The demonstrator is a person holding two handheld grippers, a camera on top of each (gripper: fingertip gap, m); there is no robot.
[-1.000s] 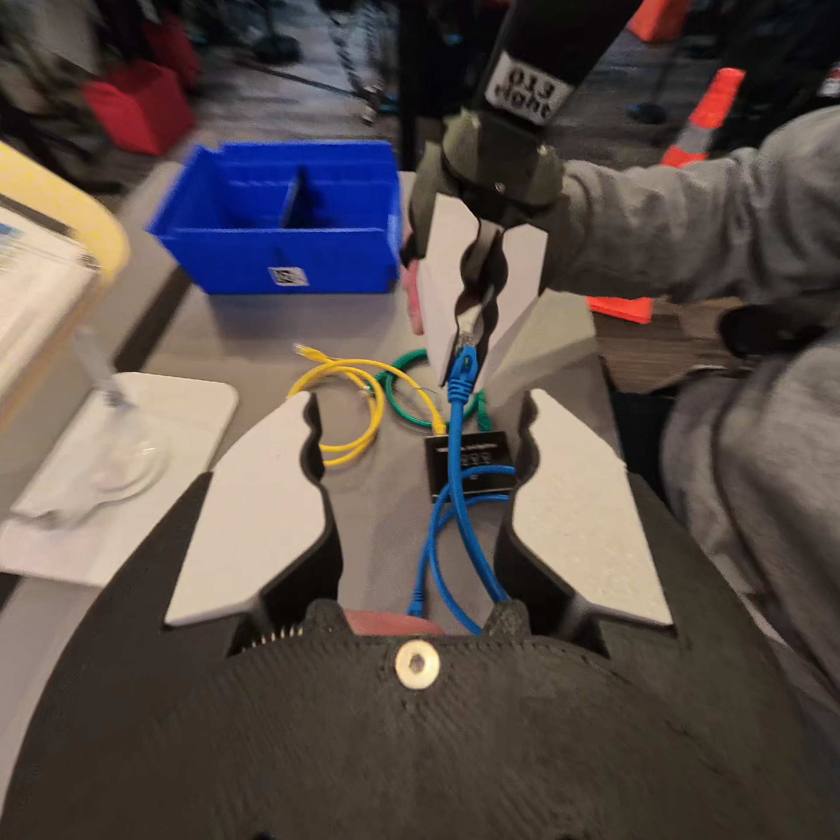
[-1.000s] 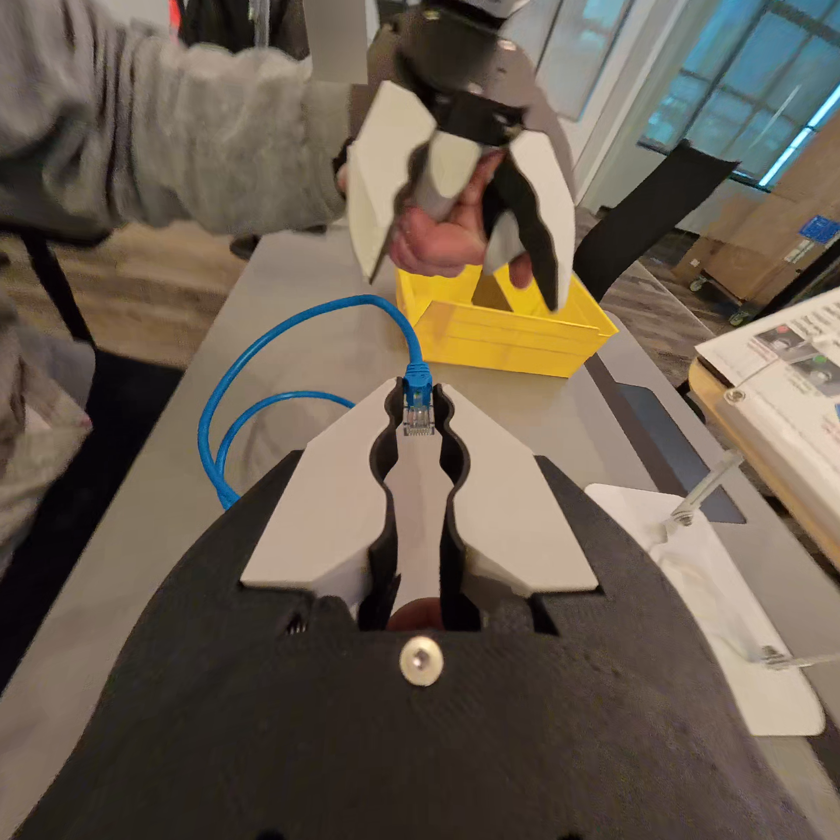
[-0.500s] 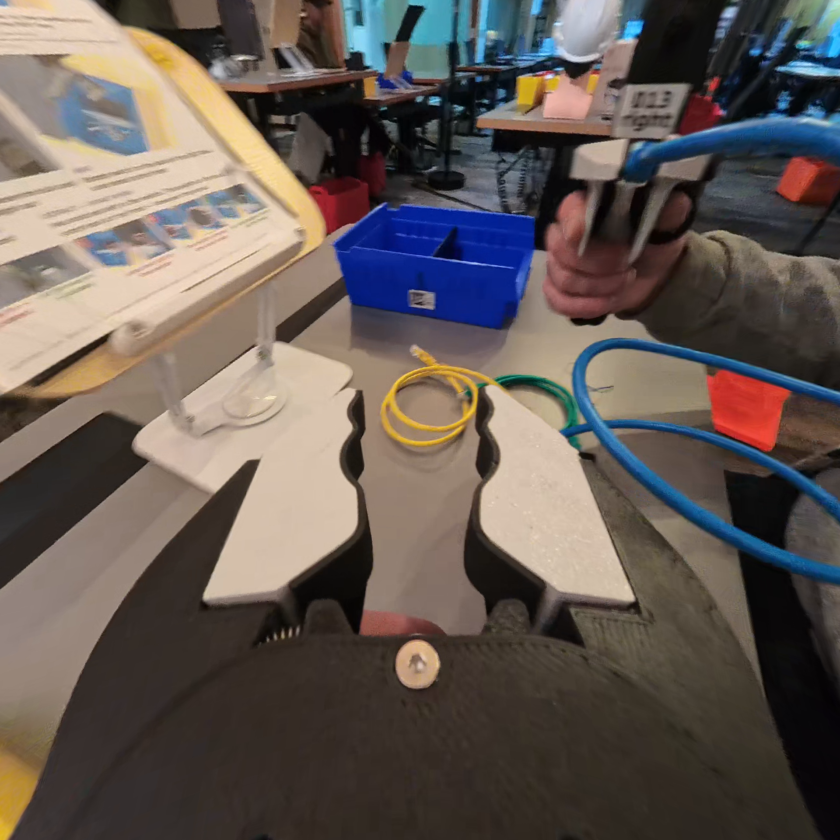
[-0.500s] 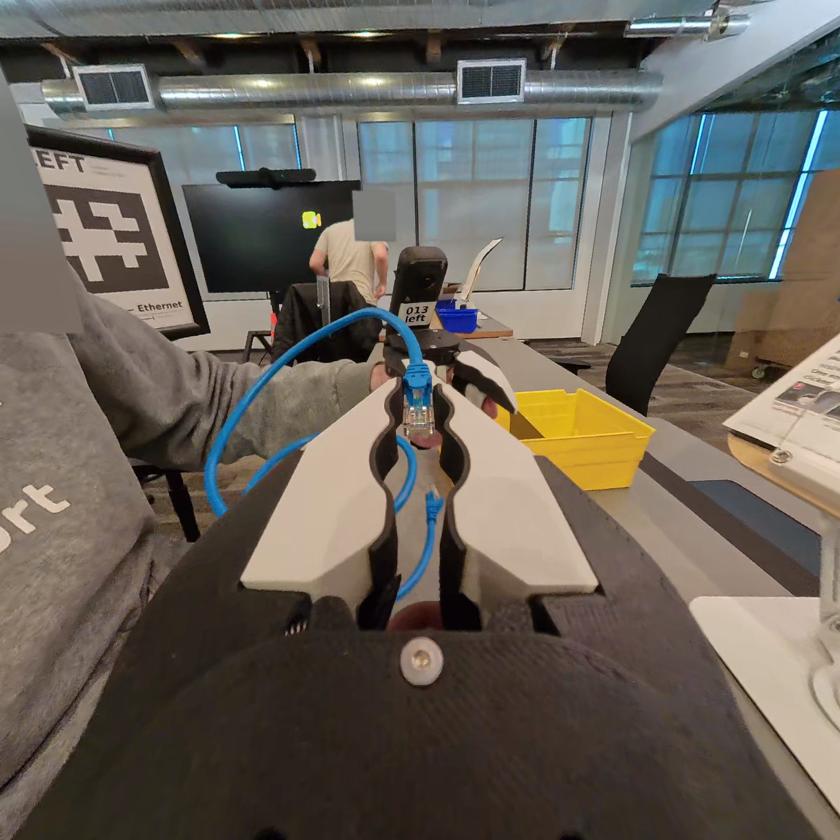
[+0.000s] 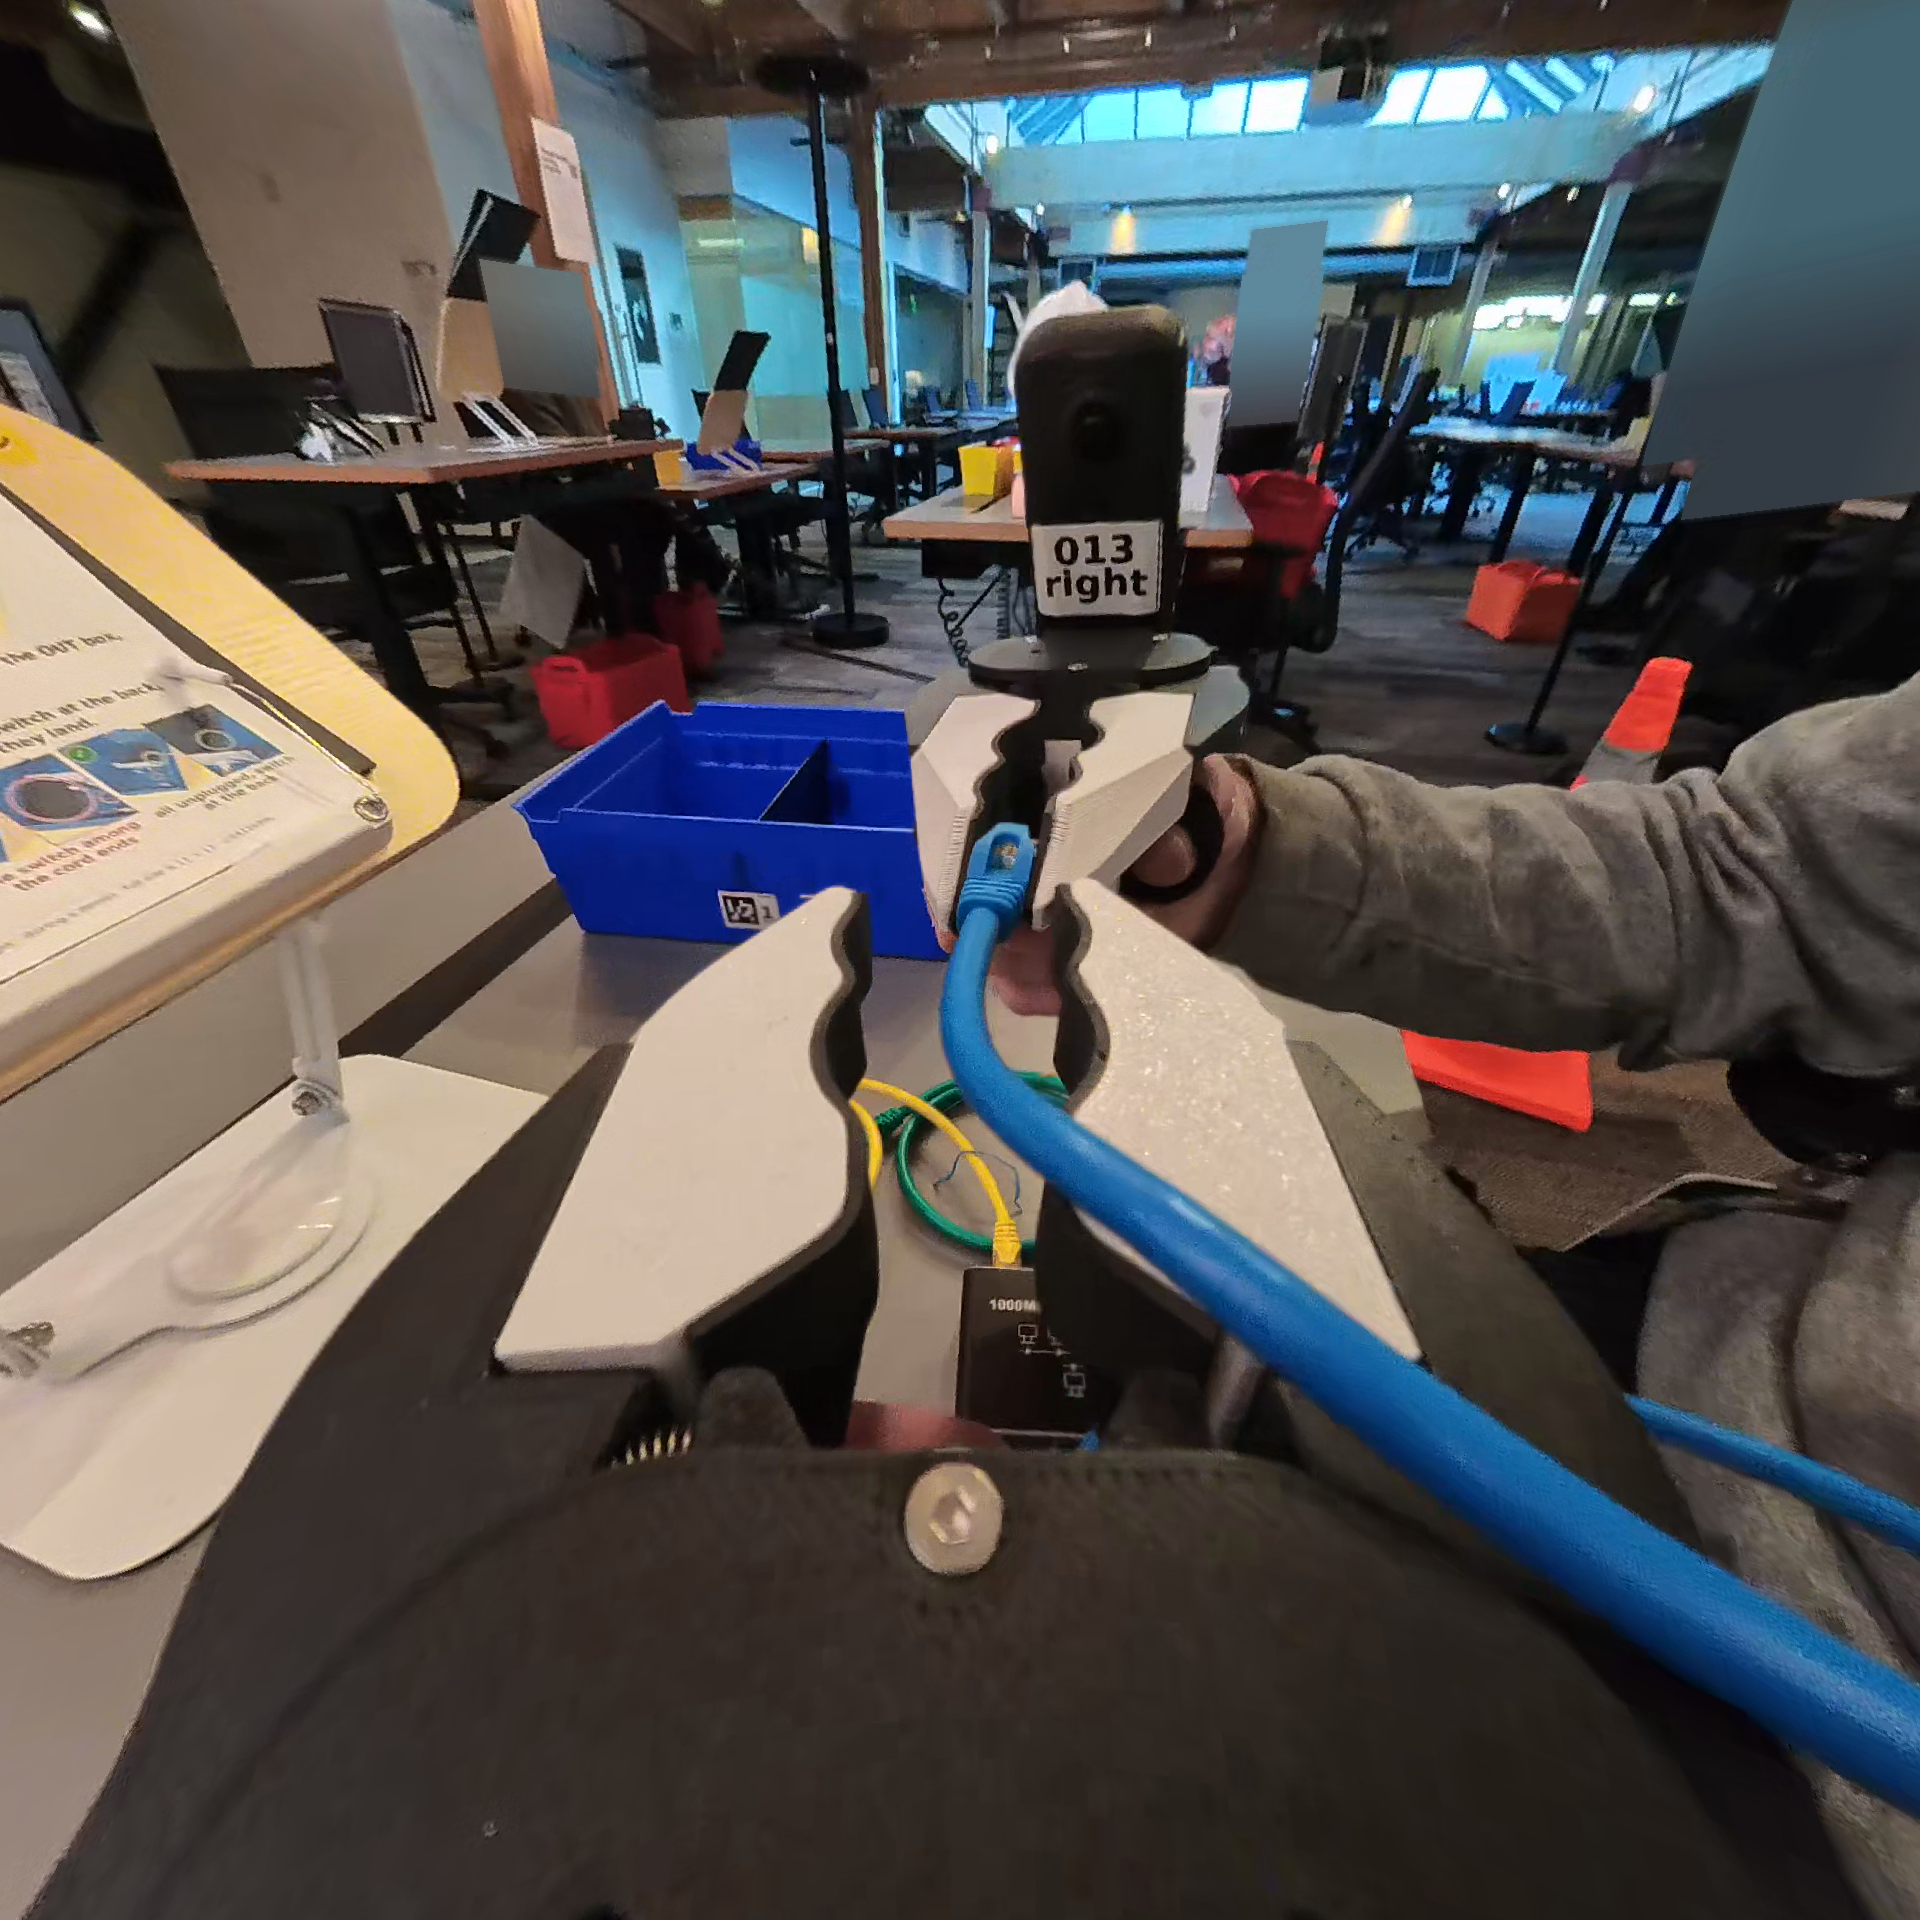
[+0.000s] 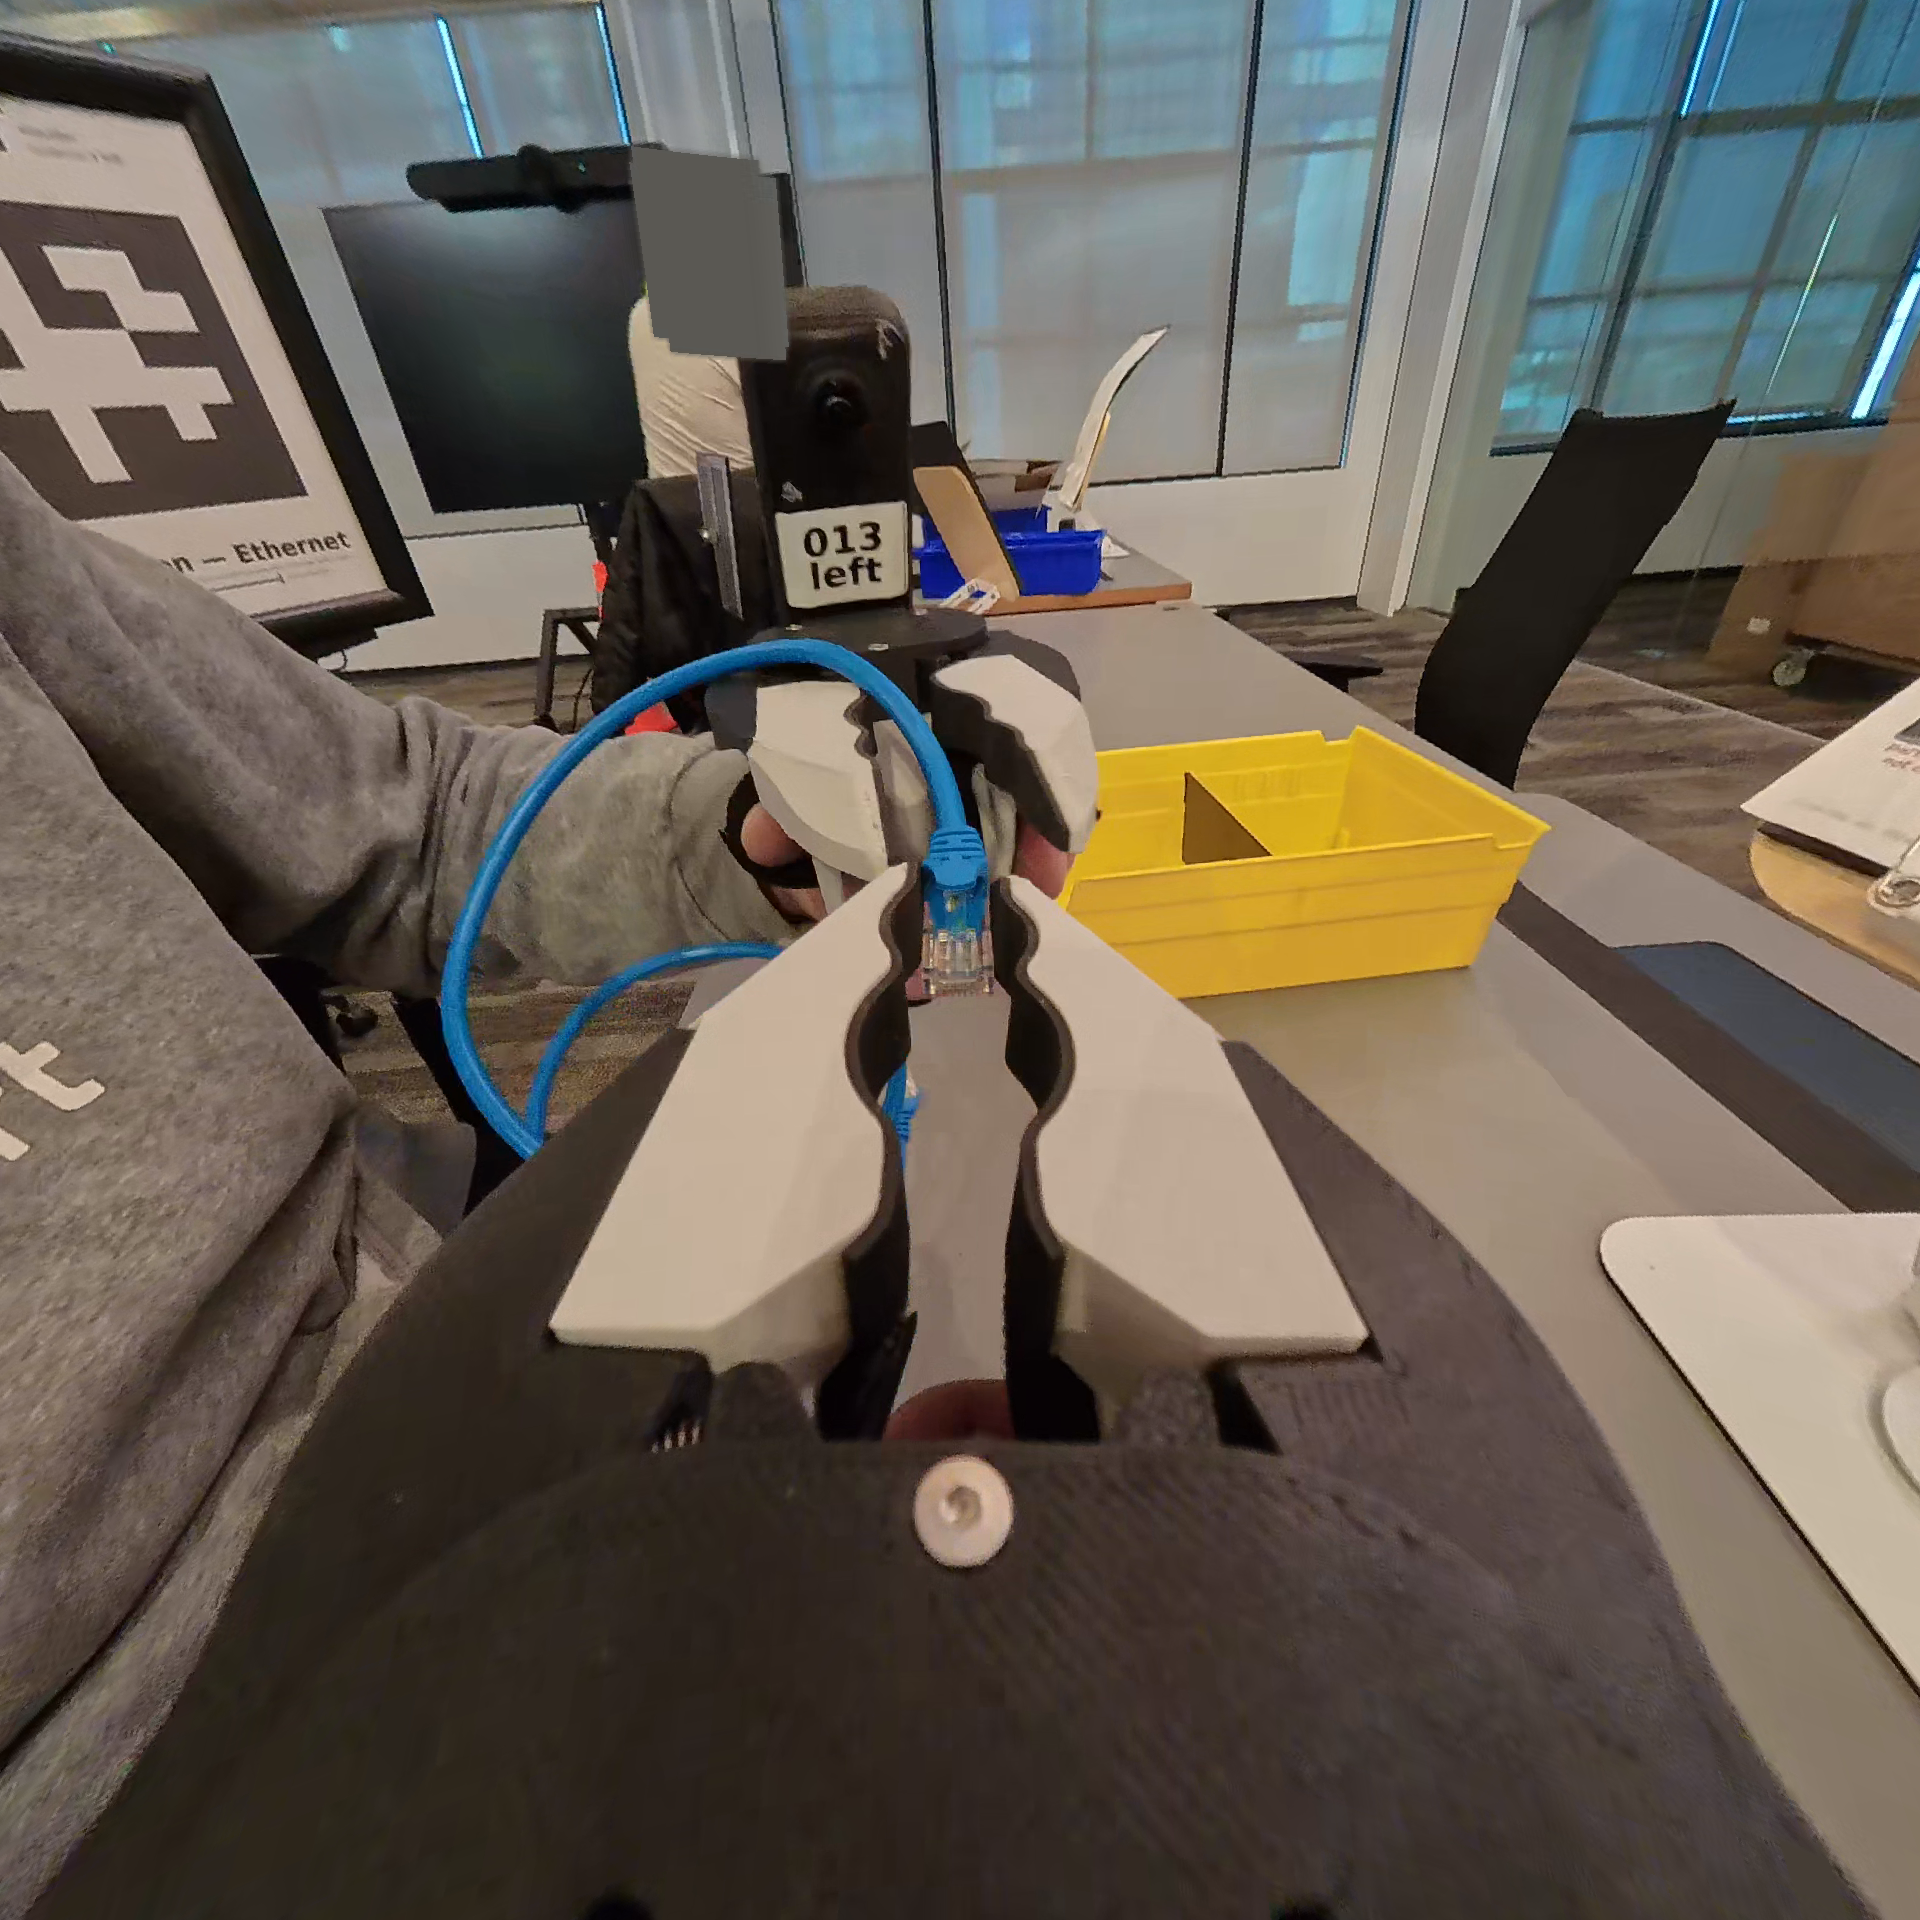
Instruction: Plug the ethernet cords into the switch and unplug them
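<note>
My right gripper [image 6: 956,925] pinches the blue cord [image 6: 488,935] by its plug at twelve o'clock, my left gripper [image 5: 961,935] gapes empty around that cord, and the black switch [image 5: 1013,1361] lies below at six.

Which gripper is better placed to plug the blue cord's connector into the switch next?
Right, probably. The right gripper is shut on the blue cord at its connector, held above the table. The left gripper is open and empty; the cord only passes between its fingers. The switch lies under it.
</note>
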